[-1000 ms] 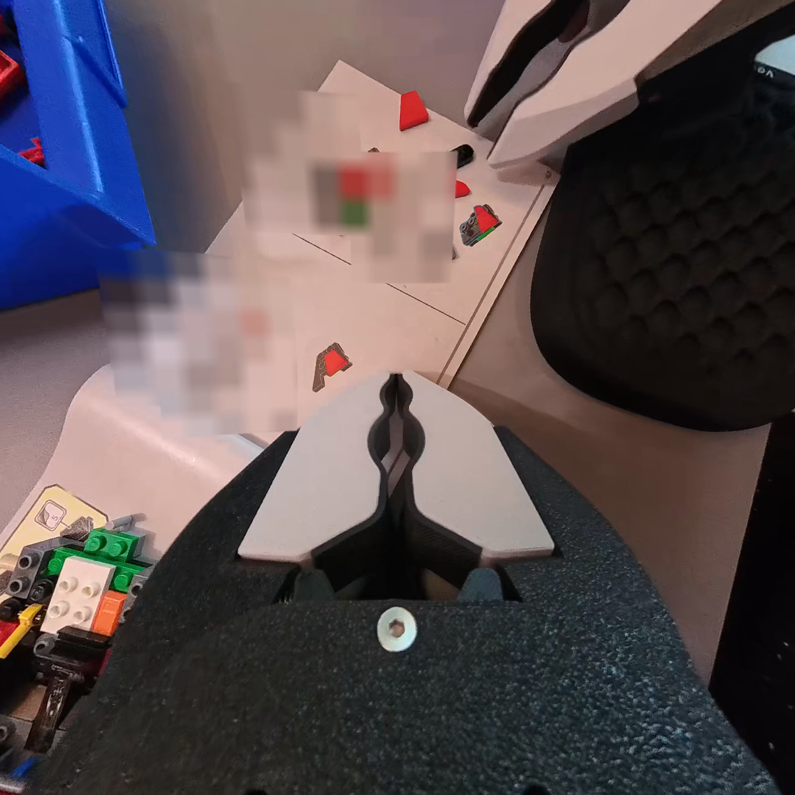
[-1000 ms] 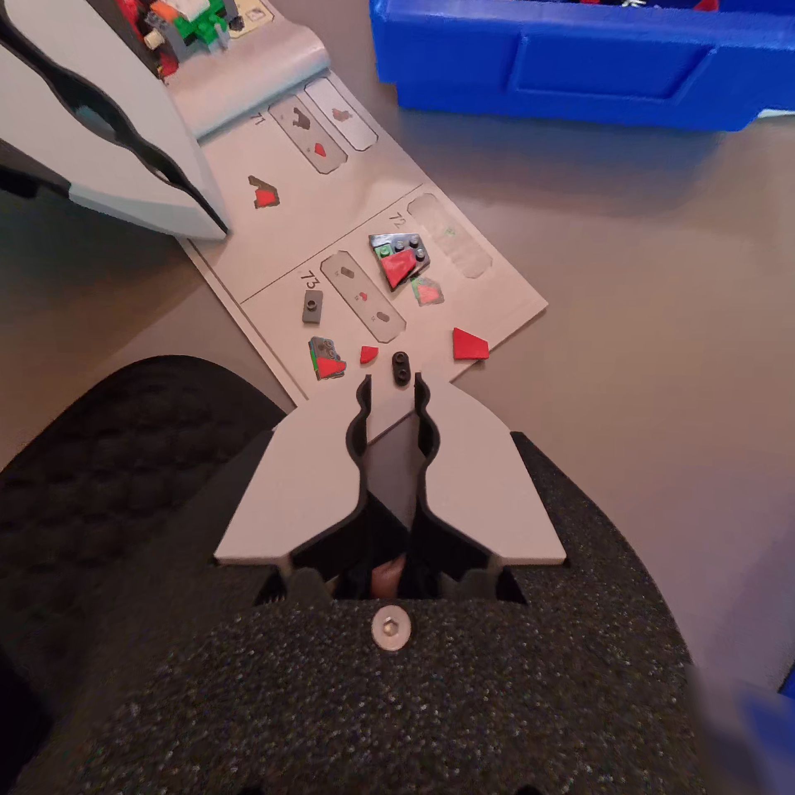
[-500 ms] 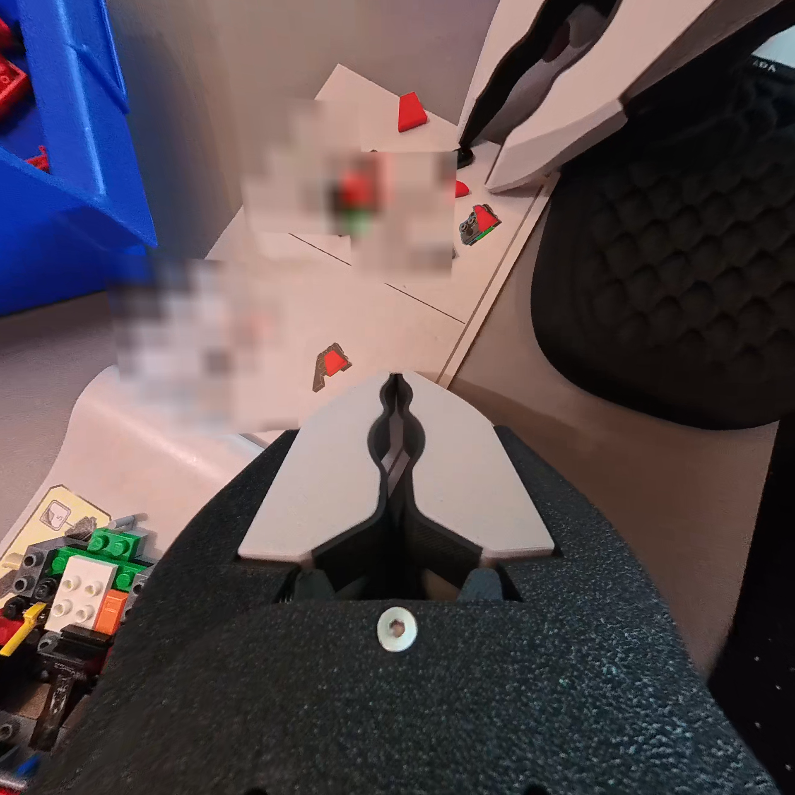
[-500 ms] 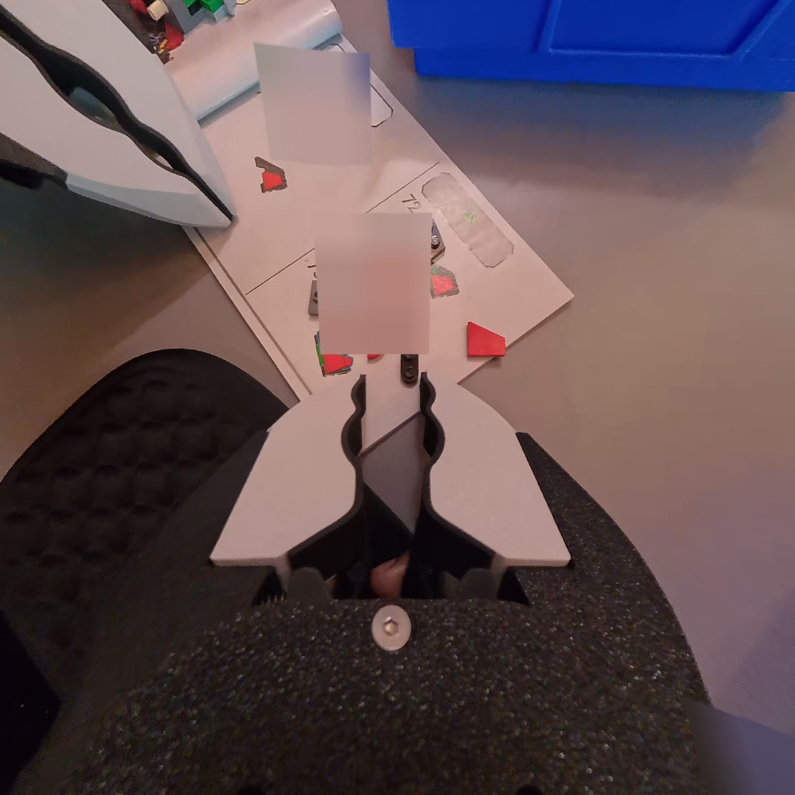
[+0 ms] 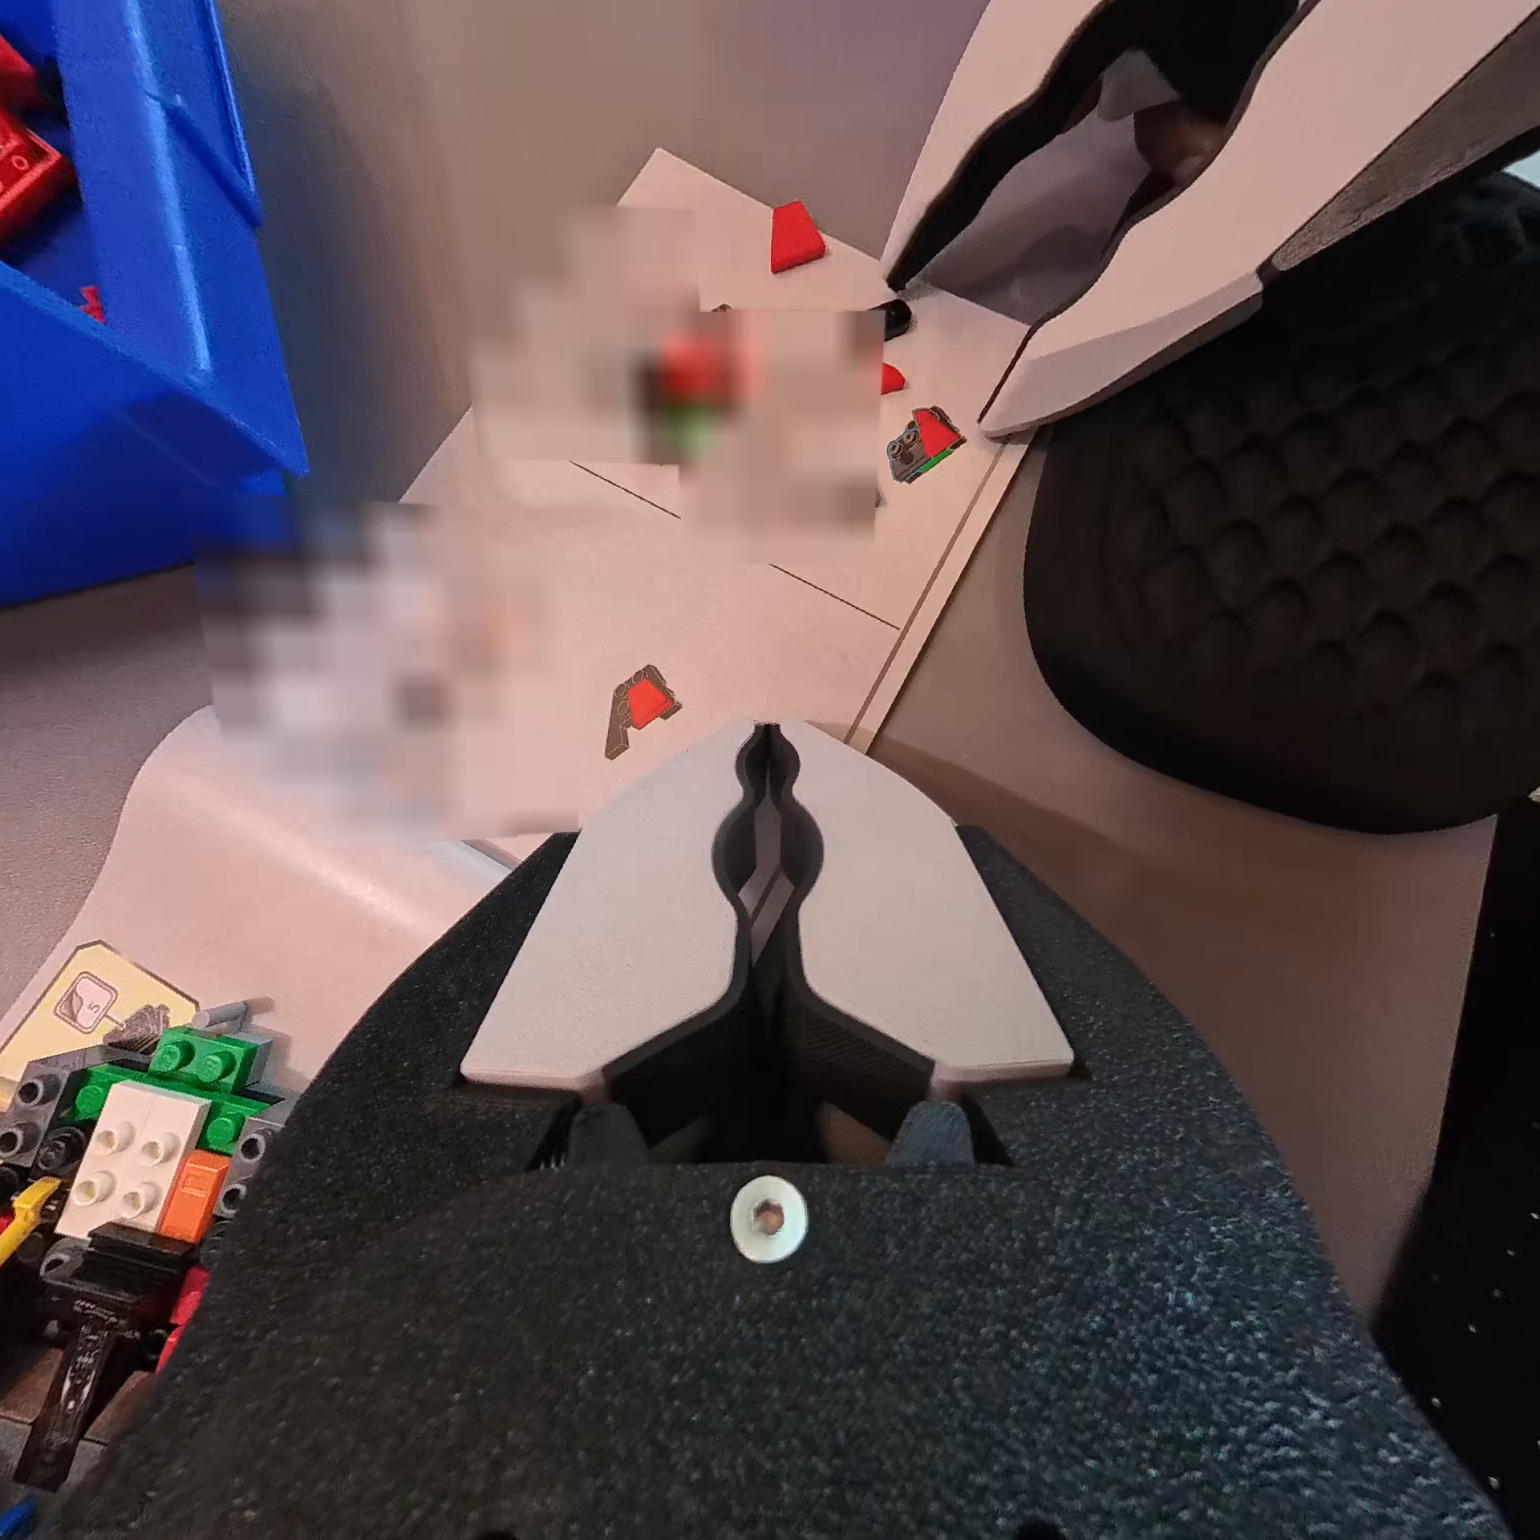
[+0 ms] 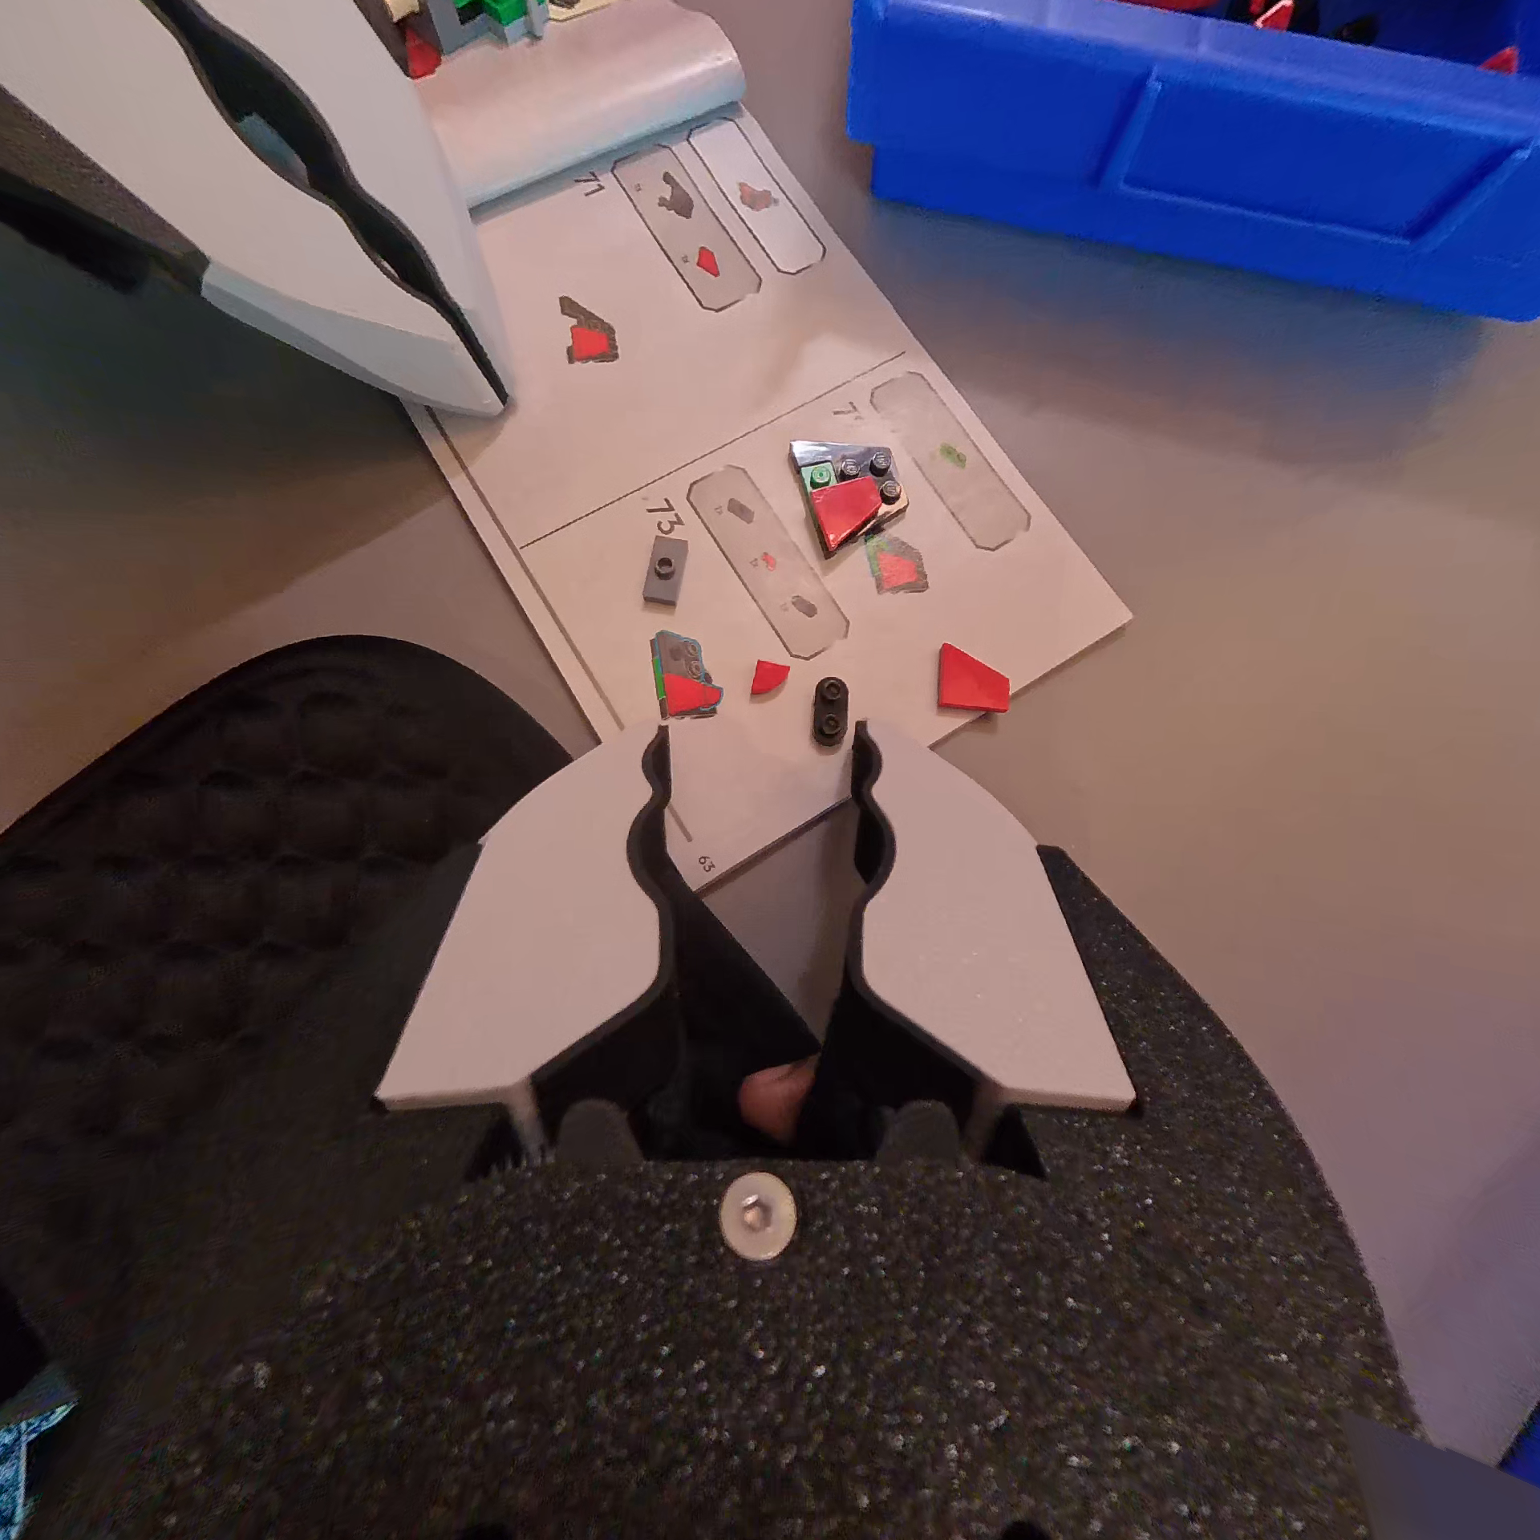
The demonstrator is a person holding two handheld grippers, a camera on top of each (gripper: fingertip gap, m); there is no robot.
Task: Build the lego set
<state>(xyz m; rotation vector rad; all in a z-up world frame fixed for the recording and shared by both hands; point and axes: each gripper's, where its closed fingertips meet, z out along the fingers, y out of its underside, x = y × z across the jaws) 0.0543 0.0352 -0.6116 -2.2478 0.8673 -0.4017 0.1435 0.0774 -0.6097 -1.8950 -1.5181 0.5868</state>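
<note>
An open instruction booklet lies on the grey table with loose pieces on it: a small black two-stud plate, a red quarter-round tile, a red wedge tile, a grey jumper plate and a small grey wedge sub-assembly with red and green parts. My right gripper is open and empty, its tips just short of the black plate. My left gripper is shut and empty over the booklet's near edge. The partly built model sits at lower left in the left wrist view.
A blue bin with loose bricks stands beyond the booklet; it also shows in the left wrist view. The left gripper's fingers reach in from the upper left of the right wrist view. The right gripper fills the left view's upper right. Left tips to right tips: about 11 cm.
My right gripper has opened wider and drawn back slightly from the black plate. The left gripper has stayed shut and barely moved.
</note>
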